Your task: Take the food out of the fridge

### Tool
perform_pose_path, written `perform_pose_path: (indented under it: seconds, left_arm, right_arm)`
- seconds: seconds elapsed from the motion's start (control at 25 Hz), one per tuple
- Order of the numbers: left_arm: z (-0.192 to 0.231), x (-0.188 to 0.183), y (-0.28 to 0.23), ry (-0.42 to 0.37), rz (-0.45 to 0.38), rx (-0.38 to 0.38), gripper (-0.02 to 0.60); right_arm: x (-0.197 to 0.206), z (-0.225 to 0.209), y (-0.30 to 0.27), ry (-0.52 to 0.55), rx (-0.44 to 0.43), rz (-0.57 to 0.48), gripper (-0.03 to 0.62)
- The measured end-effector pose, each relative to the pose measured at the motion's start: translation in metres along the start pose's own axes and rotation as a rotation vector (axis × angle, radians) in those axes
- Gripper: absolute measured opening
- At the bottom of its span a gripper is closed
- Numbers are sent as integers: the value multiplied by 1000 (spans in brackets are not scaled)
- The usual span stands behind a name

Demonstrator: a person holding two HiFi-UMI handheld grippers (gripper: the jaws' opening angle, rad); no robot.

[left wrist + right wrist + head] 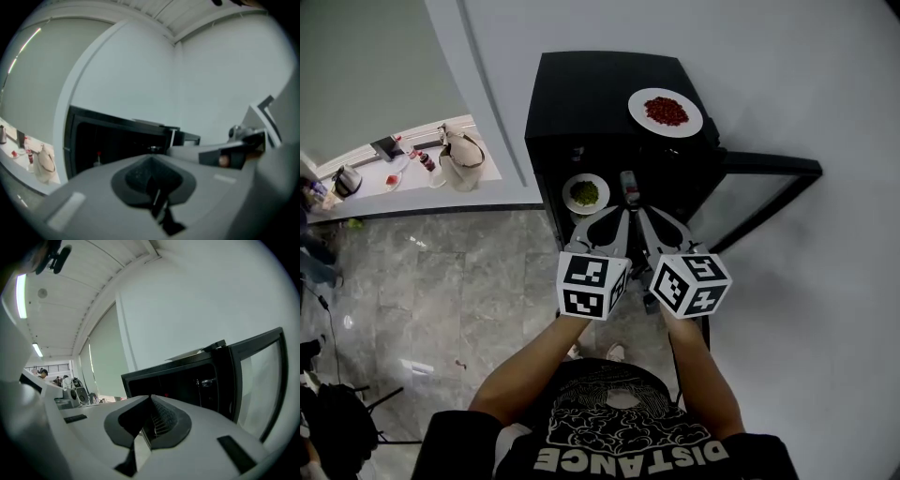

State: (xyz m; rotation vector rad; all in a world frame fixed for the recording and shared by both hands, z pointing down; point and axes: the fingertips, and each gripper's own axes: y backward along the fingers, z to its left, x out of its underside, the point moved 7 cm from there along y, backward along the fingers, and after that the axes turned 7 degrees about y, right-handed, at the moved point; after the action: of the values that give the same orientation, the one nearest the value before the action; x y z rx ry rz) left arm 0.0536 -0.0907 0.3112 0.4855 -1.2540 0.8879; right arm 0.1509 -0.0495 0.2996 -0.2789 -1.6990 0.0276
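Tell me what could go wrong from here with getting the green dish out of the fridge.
The left gripper and right gripper are both shut and empty; going in like that could shove the plate of greens deeper instead of gripping it.
A small bottle stands right beside that plate and might get knocked over.
The open door hangs close by the right gripper; a wide swing could hit it.

Fridge (591,103) interior dark, green food (585,194) indistinct
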Motion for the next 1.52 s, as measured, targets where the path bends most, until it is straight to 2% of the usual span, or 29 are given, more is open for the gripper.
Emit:
perform_pose_path:
  seconds: [0.36, 0.64, 1.08, 1.24, 1.36, 1.52]
  left_arm:
    - [3, 6, 3, 8, 6, -18, 2]
    - [5, 8, 3, 33, -14, -43, 2]
    - [25, 41, 18, 37, 9, -164, 2]
    - [33, 54, 24, 41, 17, -202, 2]
    - [40, 66, 24, 45, 28, -204, 2]
    - [57, 79, 18, 39, 37, -166, 2]
  right_arm:
    - [5, 3, -3, 33, -15, 10, 9]
    - [12, 0, -4, -24, -52, 5, 9]
    - [61, -6, -20, -211, -222, 73, 9]
    - [84, -7, -33, -286, -251, 101, 9]
    - [103, -11, -44, -371, -260, 117, 9]
    - [129, -15, -67, -518, -262, 112, 9]
